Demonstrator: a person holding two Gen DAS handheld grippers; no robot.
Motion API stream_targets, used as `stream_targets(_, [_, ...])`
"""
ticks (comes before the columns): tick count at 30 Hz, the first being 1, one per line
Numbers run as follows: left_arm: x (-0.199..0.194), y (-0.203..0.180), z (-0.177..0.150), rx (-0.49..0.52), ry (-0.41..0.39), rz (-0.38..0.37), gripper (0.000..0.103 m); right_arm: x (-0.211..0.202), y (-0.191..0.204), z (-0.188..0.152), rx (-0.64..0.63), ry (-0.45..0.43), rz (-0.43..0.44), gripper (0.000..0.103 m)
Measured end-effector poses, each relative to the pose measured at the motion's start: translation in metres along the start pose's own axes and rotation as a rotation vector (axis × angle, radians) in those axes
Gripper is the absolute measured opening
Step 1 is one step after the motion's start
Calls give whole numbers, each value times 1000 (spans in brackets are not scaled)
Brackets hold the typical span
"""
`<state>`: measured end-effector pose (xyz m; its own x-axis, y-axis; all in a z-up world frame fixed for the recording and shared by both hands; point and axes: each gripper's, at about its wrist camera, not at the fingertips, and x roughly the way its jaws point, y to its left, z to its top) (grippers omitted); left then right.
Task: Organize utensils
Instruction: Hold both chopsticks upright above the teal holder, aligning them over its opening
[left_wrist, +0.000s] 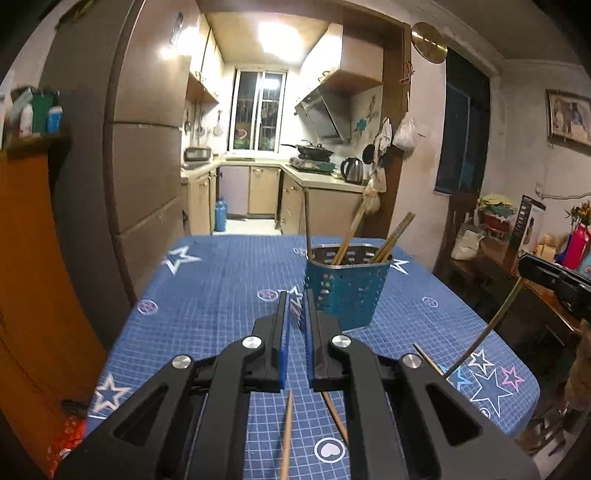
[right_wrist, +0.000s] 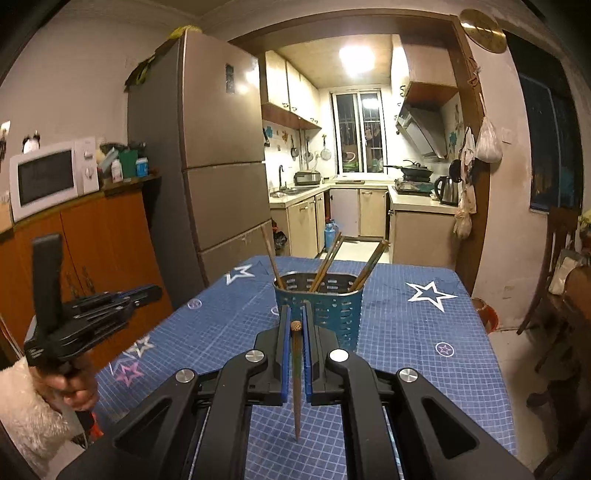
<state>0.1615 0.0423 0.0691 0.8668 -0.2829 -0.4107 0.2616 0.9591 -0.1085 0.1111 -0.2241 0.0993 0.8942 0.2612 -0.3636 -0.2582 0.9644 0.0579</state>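
Note:
A blue perforated utensil holder (left_wrist: 347, 286) (right_wrist: 319, 299) stands on the blue star-patterned tablecloth (left_wrist: 221, 280) with several chopsticks upright in it. My right gripper (right_wrist: 296, 325) is shut on a dark chopstick (right_wrist: 296, 376), held just in front of the holder; the same chopstick (left_wrist: 484, 328) hangs from it at the right of the left wrist view. My left gripper (left_wrist: 295, 306) hovers over the table left of the holder, its jaws nearly together with nothing between them. Loose chopsticks (left_wrist: 286, 435) lie on the cloth beneath it, with another loose chopstick (left_wrist: 428, 358) to the right.
A tall fridge (right_wrist: 218, 158) and an orange cabinet (right_wrist: 96, 236) with a microwave (right_wrist: 51, 177) stand left of the table. A wooden chair (right_wrist: 550, 266) and a cluttered side table (left_wrist: 517, 251) are on the right. The kitchen lies behind.

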Motion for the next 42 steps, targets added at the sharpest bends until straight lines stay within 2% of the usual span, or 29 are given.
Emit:
stream_targets(4, [12, 10, -9, 5, 37, 31, 6, 3, -3, -1, 1, 10, -12, 7])
stream_targets(7, [-1, 18, -21, 24, 57, 62, 6, -1, -5, -4, 3, 4, -14, 7])
stream_targets(9, [-23, 18, -46, 89, 56, 76, 6, -10, -6, -11, -1, -4, -14, 7])
stream_targets(11, [-45, 21, -85, 146, 89, 69, 6, -20, -8, -19, 7, -15, -9, 7])
stream_targets(14, [-68, 29, -151, 143, 155, 108, 6, -37, -9, -30, 17, -30, -7, 7])
stream_targets(17, [-79, 27, -191, 163, 178, 131, 7, -47, -9, -36, 26, -41, -13, 7])
stream_targets(18, [-84, 23, -201, 177, 174, 132, 15, -50, -9, -36, 29, -46, -11, 7])
stream_targets(19, [-87, 18, -209, 191, 167, 133, 29, -53, -8, -36, 29, -53, -8, 7])
stream_targets(21, [-90, 12, -216, 220, 134, 126, 41, -59, -6, -34, 24, -70, -11, 7])
stream_targets(23, [-88, 4, -221, 263, 115, 133, 44, -65, -3, -32, 17, -80, -8, 7])
stream_targets(24, [-84, 5, -222, 267, 113, 160, 44, -68, -2, -31, 14, -86, -7, 7])
stream_targets(27, [-78, 13, -224, 234, 116, 165, 44, -73, 3, -29, 0, -92, -9, 7])
stream_targets(29, [-79, 15, -222, 217, 110, 162, 43, -75, 5, -29, -7, -92, -9, 7])
stream_targets(34, [-81, 16, -224, 218, 108, 127, 20, -74, 8, -27, -10, -89, -11, 7])
stream_targets(42, [-78, 10, -229, 231, 91, 89, 5, -74, 13, -27, -23, -90, 1, 7])
